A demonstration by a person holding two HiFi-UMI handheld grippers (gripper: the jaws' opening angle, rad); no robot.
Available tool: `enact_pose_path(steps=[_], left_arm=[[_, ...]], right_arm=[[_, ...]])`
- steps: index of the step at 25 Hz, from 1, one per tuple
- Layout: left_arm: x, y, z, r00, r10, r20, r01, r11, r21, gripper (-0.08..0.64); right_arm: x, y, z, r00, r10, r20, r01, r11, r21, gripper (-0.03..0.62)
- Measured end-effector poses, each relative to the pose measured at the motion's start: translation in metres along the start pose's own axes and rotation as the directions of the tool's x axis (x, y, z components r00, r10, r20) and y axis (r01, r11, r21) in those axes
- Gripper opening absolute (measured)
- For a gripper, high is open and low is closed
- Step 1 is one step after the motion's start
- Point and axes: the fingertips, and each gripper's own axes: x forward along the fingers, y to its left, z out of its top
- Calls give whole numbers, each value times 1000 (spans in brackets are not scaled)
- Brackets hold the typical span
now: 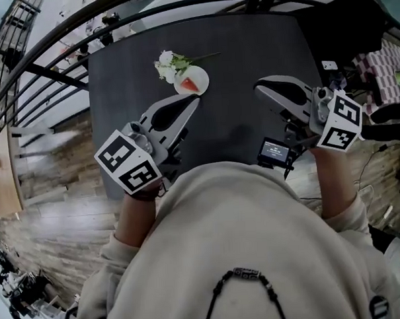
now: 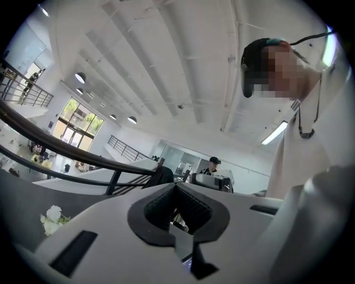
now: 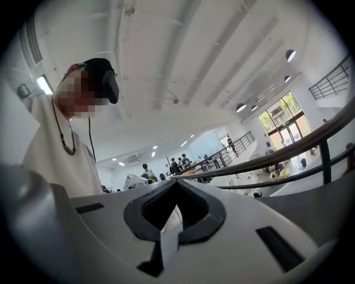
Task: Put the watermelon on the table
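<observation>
Dark table (image 1: 248,47) below us bears a white plate (image 1: 205,74) holding the watermelon slice (image 1: 191,85), with white flowers (image 1: 168,63) touching its rim. We hold the left gripper (image 1: 192,104) and the right gripper (image 1: 260,87) over the table, both pressed together and empty.

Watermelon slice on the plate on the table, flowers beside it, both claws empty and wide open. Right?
Not quite: both are shut, not open. See left claw in the left gripper view, right claw in the right gripper view: jaws together, nothing between. Rest holds: watermelon slice on the plate on the table, flowers beside it.
</observation>
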Motion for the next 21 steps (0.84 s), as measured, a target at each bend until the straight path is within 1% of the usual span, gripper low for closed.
enact_pose_path(steps=[2, 5, 9, 14, 21], left_arm=[[4, -7, 1, 1000, -17, -7, 17, 1000, 12, 3], [9, -20, 6, 999, -34, -16, 34, 999, 27, 3], [14, -30, 7, 999, -43, -28, 44, 998, 43, 3], [14, -28, 0, 998, -45, -38, 47, 998, 44, 3], [13, -19, -4, 999, -27, -38, 28, 999, 43, 3]], right_arm=[[-12, 10, 4, 1000, -9, 18, 9, 1000, -2, 15], [-24, 24, 9, 1000, -18, 23, 18, 1000, -4, 15], [-25, 27, 9, 1000, -19, 20, 19, 1000, 7, 15], [-16, 24, 5, 1000, -3, 14, 3, 1000, 12, 15], [-12, 18, 9, 1000, 11, -3, -11, 1000, -16, 15]])
